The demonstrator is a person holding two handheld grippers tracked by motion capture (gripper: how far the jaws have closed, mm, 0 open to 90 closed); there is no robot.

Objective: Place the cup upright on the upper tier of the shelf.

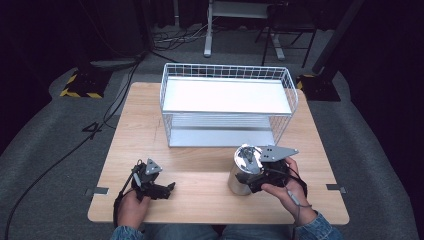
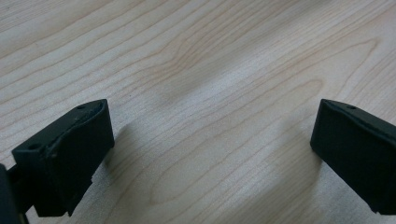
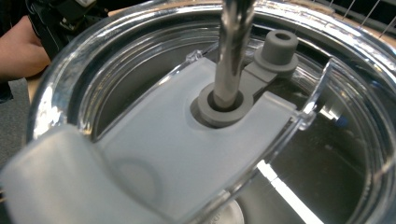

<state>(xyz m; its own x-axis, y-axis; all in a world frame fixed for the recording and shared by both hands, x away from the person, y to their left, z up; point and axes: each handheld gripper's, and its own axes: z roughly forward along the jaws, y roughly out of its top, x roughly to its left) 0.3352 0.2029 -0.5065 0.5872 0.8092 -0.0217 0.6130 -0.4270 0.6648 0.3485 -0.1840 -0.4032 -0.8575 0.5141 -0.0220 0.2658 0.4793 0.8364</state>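
Observation:
A steel tumbler point(image 1: 239, 181) with a clear lid point(image 1: 248, 159) stands near the table's front right, its top tipped toward me. My right gripper point(image 1: 256, 179) holds it by the side. The right gripper view looks close onto the clear lid point(image 3: 154, 154), where a metal straw point(image 3: 233, 46) passes through a grey ring. My left gripper point(image 1: 169, 188) rests at the front left of the wooden table point(image 1: 200, 150). In the left gripper view its jaws stand wide apart over bare wood, the left gripper point(image 2: 210, 149) holding nothing.
A white wire rack point(image 1: 227, 75) with two shelves stands at the back middle of the table. Bare wood lies between the rack and both grippers. Beyond the table, cables and stand legs point(image 1: 207, 47) lie on grey floor.

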